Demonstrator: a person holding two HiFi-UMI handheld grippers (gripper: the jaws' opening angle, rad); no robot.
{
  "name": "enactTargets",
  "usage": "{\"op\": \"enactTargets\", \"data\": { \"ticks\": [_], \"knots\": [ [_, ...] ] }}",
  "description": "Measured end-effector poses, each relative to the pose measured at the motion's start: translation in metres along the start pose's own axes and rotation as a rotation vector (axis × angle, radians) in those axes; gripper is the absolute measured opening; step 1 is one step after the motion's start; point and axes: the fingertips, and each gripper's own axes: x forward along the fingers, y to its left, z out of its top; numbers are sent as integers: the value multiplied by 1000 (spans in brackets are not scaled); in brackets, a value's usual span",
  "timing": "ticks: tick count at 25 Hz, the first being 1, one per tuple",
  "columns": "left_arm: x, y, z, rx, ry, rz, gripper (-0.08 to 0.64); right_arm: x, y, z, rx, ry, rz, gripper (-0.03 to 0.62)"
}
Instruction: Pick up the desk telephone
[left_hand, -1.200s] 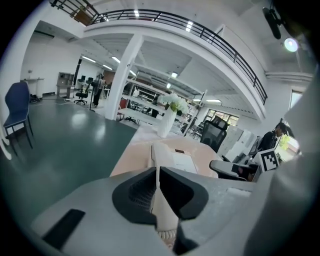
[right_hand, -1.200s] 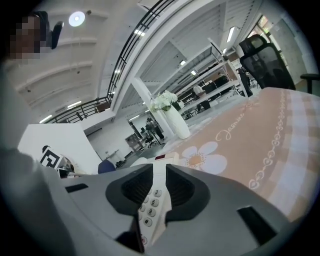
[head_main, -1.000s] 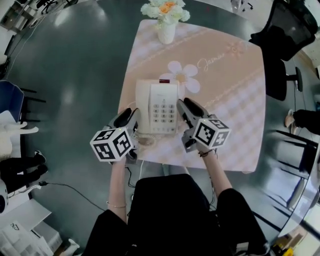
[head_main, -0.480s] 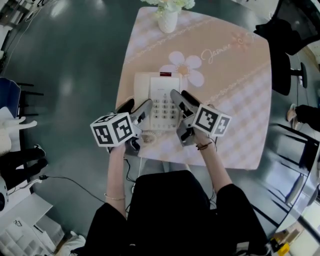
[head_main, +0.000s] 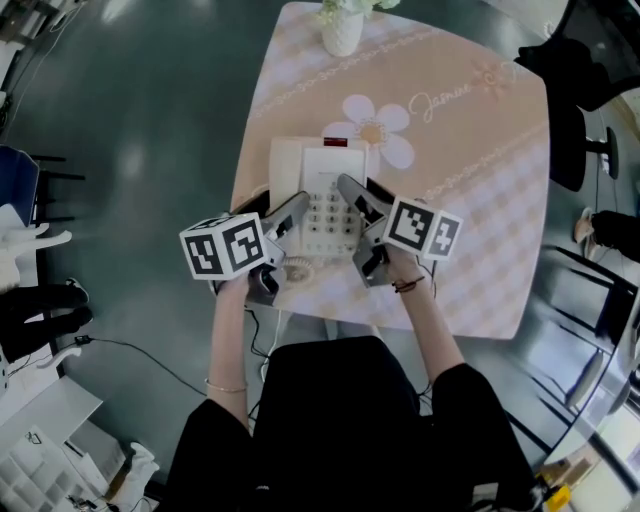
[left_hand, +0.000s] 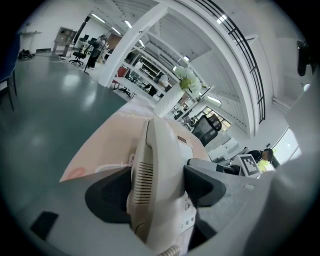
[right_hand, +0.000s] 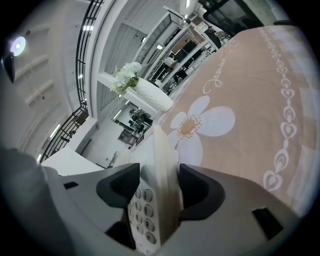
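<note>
A cream desk telephone (head_main: 325, 195) with a keypad lies on the peach table (head_main: 470, 180) near its front left corner. My left gripper (head_main: 275, 207) is open and straddles the phone's left side. In the left gripper view the handset (left_hand: 157, 160) runs between the two dark pads of the left gripper (left_hand: 155, 187). My right gripper (head_main: 362, 193) is open too, over the phone's right side. The right gripper view shows the phone's edge and keypad (right_hand: 160, 170) standing between the pads of the right gripper (right_hand: 157, 187). The phone rests on the table.
A white vase of flowers (head_main: 343, 30) stands at the table's far edge. The coiled handset cord (head_main: 295, 270) hangs at the near edge by my left gripper. Black office chairs (head_main: 590, 60) stand to the right. A cable (head_main: 130, 375) runs over the grey floor at left.
Both grippers' jaws have spread wider. They moved forward and down from beside the phone until they straddle its left and right sides. The phone has not moved.
</note>
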Motion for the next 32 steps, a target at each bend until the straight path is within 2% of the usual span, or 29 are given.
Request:
{"op": "enactTargets", "data": {
  "ticks": [4,12,18,24,32],
  "knots": [
    [0,-1,0,5,4,-18,308,2,-1,-2,24,34,9,224],
    [0,-3,1,9,-19,-36,308,2,0,-2,32,38,18,222],
    [1,1,1,9,-1,5,307,2,-2,-1,37,32,3,222],
    [-5,-7,2,-37,-1,7,302,-3,2,0,36,35,-22,222],
    [-23,-23,7,-16,-12,30,302,-16,18,5,39,37,5,222]
  ]
}}
